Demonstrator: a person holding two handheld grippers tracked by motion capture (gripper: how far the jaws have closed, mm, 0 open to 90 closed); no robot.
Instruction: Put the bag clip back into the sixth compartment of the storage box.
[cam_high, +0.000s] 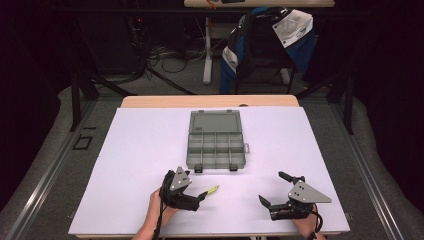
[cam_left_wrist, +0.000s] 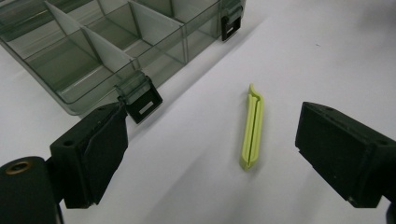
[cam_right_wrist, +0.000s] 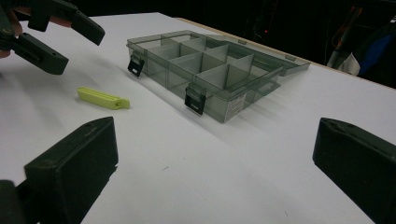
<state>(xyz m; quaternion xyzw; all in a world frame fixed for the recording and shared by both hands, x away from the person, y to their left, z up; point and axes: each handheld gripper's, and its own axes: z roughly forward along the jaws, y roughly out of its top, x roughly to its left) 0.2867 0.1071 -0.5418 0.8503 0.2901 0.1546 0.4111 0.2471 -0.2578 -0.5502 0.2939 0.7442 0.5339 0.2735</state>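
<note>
The left tool hangs low over the near part of the white surface, held in the person's left hand, with its jaws spread wide and nothing between them. Just ahead of its tips lies a small yellow-green clip, flat on the surface and apart from both jaws. In the left gripper view the clip lies lengthwise in the gap ahead of the jaws, nearer the right-hand jaw than the left-hand one, untouched by either. Its long axis runs roughly along the tool's line of sight, one end pointing away towards the box.

The grey see-through compartment box stands open beyond the clip, its lid folded back flat on the far side. Its near wall carries two black latches, and the nearer latch sits close to the left-hand jaw in the left gripper view. The clip lies outside the box, near its front edge but not touching it.

The right tool rests over the near right part of the surface, well apart from the clip, its jaws also released and empty. In the right gripper view the clip lies to the left, beneath the left tool, with the box behind it.
</note>
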